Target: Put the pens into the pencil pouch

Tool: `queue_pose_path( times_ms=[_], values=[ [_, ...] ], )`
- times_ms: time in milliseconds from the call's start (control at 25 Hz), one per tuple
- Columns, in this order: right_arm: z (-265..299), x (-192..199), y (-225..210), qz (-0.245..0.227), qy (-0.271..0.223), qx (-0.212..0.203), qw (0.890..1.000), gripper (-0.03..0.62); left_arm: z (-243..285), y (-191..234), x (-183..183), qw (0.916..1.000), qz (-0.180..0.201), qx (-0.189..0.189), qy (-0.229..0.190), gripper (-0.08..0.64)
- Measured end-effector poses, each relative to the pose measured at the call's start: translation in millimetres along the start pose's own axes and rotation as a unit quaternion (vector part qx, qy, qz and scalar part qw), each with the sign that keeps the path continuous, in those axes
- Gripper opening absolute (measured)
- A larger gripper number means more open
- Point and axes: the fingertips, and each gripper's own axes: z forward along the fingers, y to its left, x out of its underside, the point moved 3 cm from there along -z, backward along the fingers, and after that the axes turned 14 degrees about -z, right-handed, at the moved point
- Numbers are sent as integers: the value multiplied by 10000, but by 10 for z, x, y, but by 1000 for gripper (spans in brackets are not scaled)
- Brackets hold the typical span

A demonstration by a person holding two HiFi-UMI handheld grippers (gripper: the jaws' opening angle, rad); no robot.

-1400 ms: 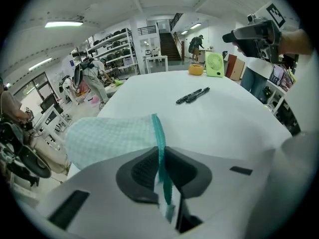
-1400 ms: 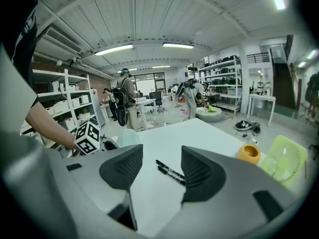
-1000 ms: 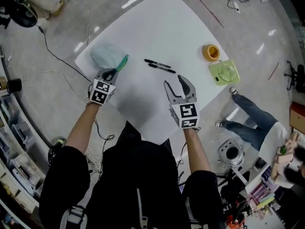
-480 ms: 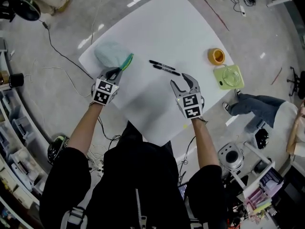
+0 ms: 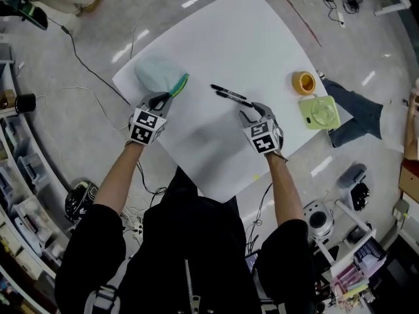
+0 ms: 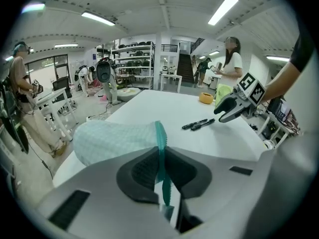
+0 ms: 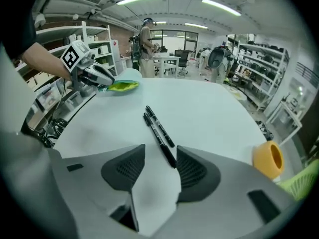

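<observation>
Right gripper view: pen (image 7: 160,138) between closing fingers (image 7: 197,173)

Glossy grey floor (image 5: 347,48); shelving (image 6: 130,59); ceiling striplights (image 6: 224,9)

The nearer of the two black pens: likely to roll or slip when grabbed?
The nearer pen looks slim and round on the smooth table, so a sideways nudge would probably roll it. It lies close beside the second pen, which may get knocked. It looks rigid and light, probably easy to lift.
</observation>
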Motion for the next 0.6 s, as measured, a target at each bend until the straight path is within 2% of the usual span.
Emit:
queue_pose_path(
  times_ms=[440, 600],
  values=[
    [218, 235, -39, 291, 275, -62, 9992, 170, -22, 0, -18, 10000, 0, 49, -1, 51],
    [242, 231, 6, 205, 333, -75, 9992, 92, -33, 15, -19, 10000, -2, 58, 3, 51]
  ],
)
